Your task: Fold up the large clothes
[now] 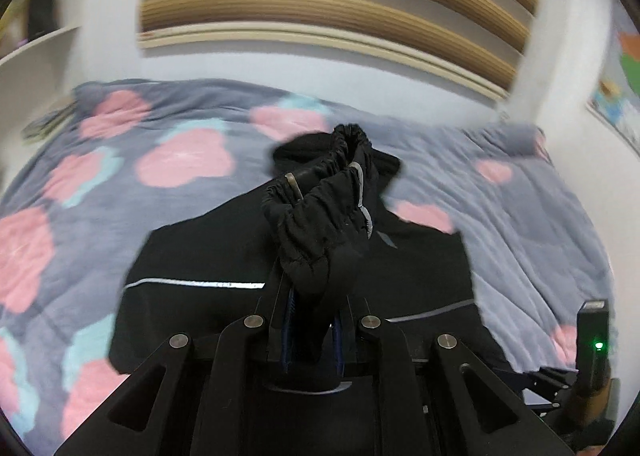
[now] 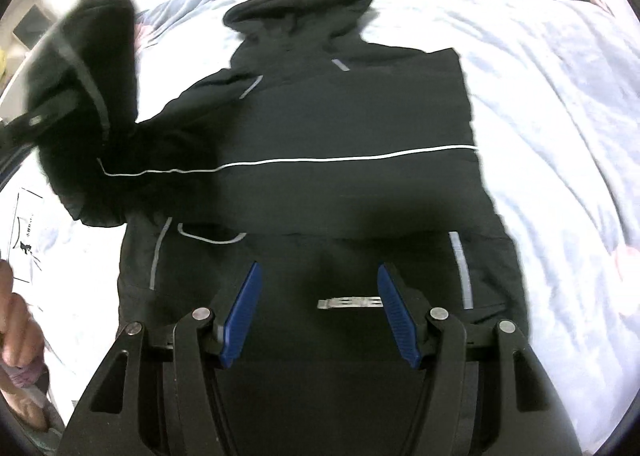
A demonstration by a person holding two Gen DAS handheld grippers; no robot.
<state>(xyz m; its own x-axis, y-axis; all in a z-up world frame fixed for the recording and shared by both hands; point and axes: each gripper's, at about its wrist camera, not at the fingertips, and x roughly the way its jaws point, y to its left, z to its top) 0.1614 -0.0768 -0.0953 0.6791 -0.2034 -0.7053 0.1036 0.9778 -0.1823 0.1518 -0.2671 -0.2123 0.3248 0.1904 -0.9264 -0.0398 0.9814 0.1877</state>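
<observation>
Covering the bed is a grey blanket [image 1: 192,191] with pink flowers, below a wall with wooden slats [image 1: 332,7] and white shelves [image 1: 36,51]. Spread flat on it lies a black jacket [image 2: 340,127], hood away. The left gripper [image 1: 312,320] pinches the sleeve [image 1: 320,215], lifted off the bed. The right gripper [image 2: 318,308] hangs open over the hem.
</observation>
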